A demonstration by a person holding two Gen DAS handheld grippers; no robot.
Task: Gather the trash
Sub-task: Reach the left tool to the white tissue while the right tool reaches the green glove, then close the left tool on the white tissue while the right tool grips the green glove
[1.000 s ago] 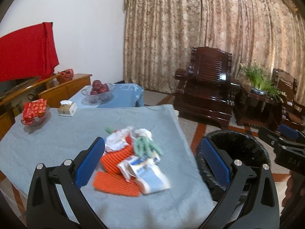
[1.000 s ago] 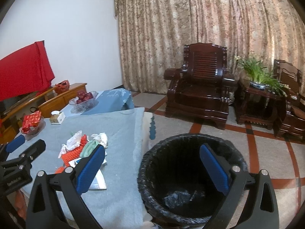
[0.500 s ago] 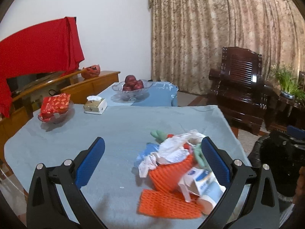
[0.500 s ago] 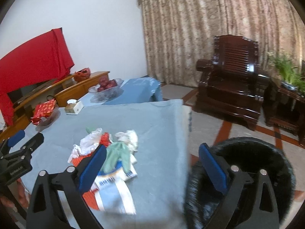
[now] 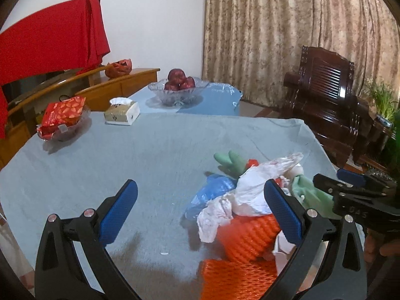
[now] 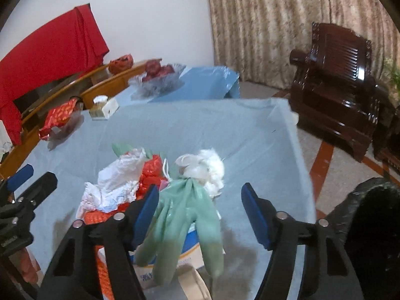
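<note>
A trash pile lies on the grey-blue tablecloth (image 5: 155, 155): orange foam netting (image 5: 247, 235), white crumpled plastic (image 5: 260, 182), a blue bag (image 5: 212, 195), a green rubber glove (image 6: 182, 215), white tissue (image 6: 205, 167) and a printed carton (image 6: 192, 255). My left gripper (image 5: 200, 212) is open and empty, its right finger over the pile's left part. My right gripper (image 6: 200, 212) is open and empty, low over the green glove. The black trash bin (image 6: 370, 230) stands on the floor right of the table.
A fruit bowl (image 5: 178, 87), a tissue box (image 5: 122, 112) and a glass dish with red packets (image 5: 62, 120) stand at the table's far side. A dark wooden armchair (image 5: 327, 100) and potted plant (image 5: 382, 100) stand to the right. A wooden sideboard (image 5: 112, 87) lines the left wall.
Both grippers have swung left from the bin toward the table and come closer to the trash pile. The right gripper now hangs over the green glove. Both stay open.
</note>
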